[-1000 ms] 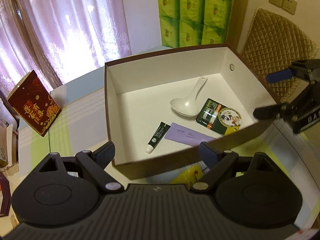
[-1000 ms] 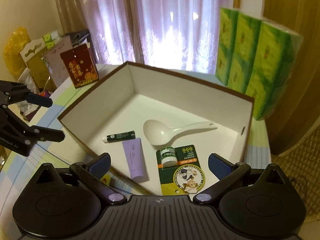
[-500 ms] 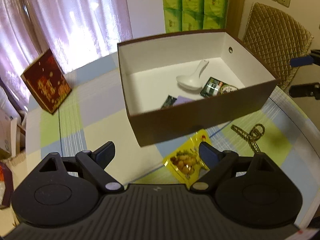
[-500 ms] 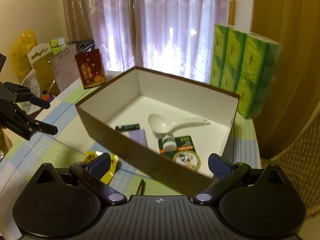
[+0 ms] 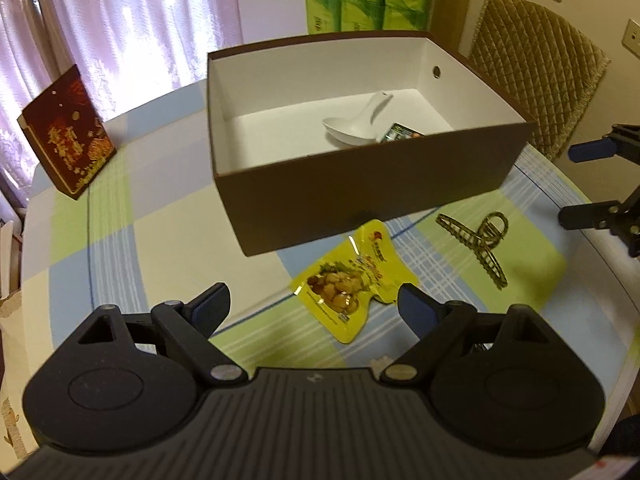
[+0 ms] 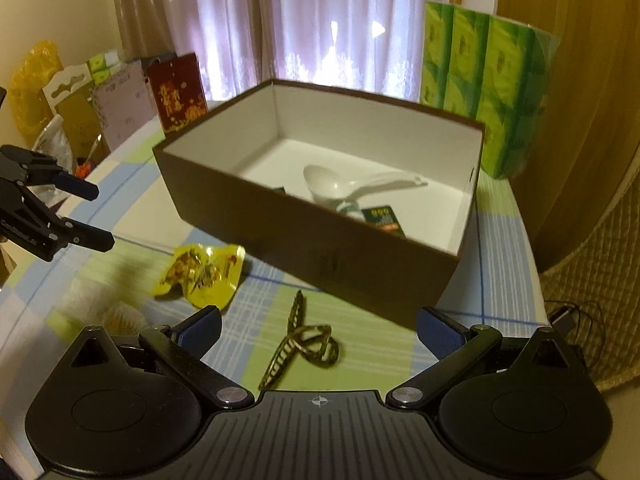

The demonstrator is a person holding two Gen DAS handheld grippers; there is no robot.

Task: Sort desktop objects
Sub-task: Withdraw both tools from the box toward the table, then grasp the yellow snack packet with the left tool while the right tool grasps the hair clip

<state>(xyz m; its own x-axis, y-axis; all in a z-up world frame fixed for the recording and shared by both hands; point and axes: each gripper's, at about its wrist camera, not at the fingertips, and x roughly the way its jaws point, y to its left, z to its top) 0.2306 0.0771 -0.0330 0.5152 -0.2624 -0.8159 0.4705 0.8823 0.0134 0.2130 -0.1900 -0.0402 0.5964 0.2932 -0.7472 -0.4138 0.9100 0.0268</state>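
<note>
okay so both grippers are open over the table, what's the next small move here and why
Probably lower the right gripper onto the gold hair claw, which lies on the tablecloth almost between its open fingers. The claw and the yellow snack packet are still outside the brown box; the left gripper is nearer the packet.

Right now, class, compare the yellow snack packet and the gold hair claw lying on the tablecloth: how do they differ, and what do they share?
The yellow snack packet is a flat, crinkled, printed pouch; the gold hair claw is an open metal frame with teeth and loops. The packet lies in front of the left gripper, the claw in front of the right gripper. Both rest on the tablecloth outside the brown box, ungrasped.
</note>
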